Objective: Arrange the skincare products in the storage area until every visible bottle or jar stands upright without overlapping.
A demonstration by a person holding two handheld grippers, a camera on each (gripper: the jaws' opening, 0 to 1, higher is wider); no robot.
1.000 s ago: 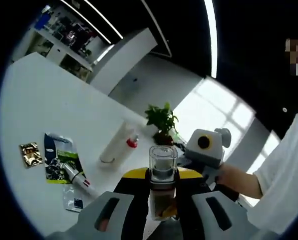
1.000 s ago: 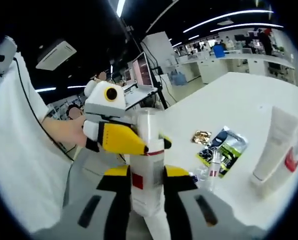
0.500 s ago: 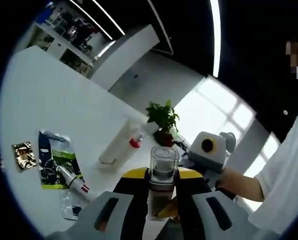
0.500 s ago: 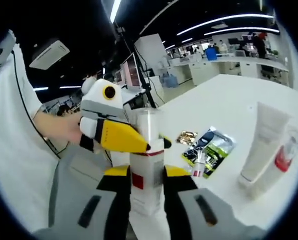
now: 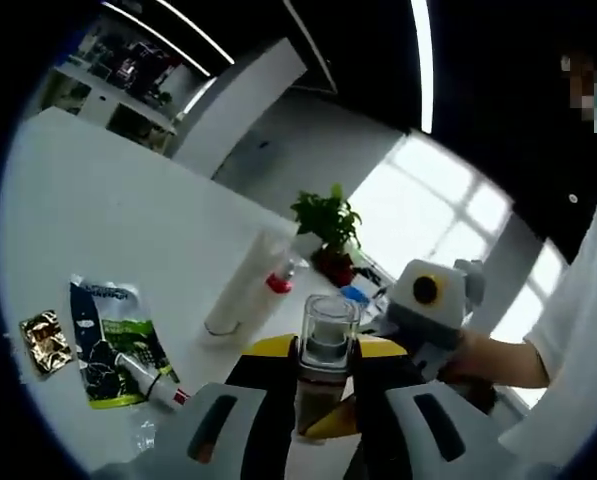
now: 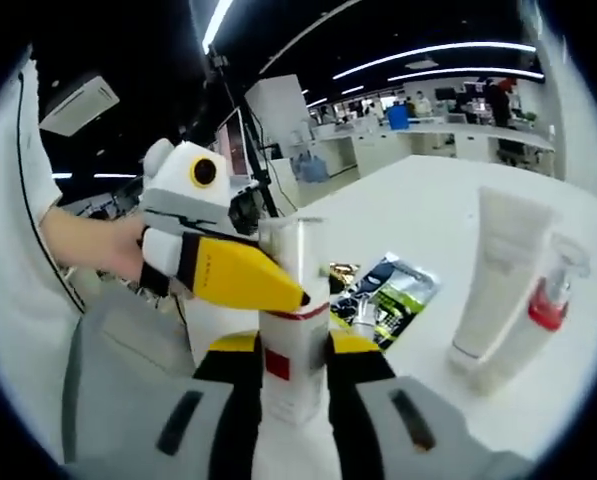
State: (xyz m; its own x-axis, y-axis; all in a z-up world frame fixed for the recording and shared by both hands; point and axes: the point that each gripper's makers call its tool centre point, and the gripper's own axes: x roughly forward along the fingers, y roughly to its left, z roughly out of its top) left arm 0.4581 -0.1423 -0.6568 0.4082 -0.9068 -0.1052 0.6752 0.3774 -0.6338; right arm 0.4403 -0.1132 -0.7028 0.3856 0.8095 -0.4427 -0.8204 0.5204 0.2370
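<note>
My right gripper (image 6: pixel 294 352) is shut on the body of a white bottle (image 6: pixel 296 300) with a red label and a clear cap, held up in the air. In the left gripper view the clear cap (image 5: pixel 327 322) sits between the jaws of my left gripper (image 5: pixel 325 372), which is shut on it. From the left of the right gripper view, the left gripper (image 6: pixel 228 272) reaches in, its yellow jaws at the bottle's top. The right gripper (image 5: pixel 430 303), held by a hand, shows at the right of the left gripper view.
On the white table (image 6: pixel 433 210) a white tube (image 6: pixel 496 278) (image 5: pixel 244 288) stands cap-down beside a clear pump bottle with a red collar (image 6: pixel 544 300) (image 5: pixel 278 283). A green sachet (image 5: pixel 113 335), a gold sachet (image 5: pixel 40 341) and a small tube (image 5: pixel 154 379) lie flat. A potted plant (image 5: pixel 328 228) stands behind.
Both views have shifted with the hands: the bottle and both grippers have come nearer the white tube and pump bottle. Both grips are unchanged.
</note>
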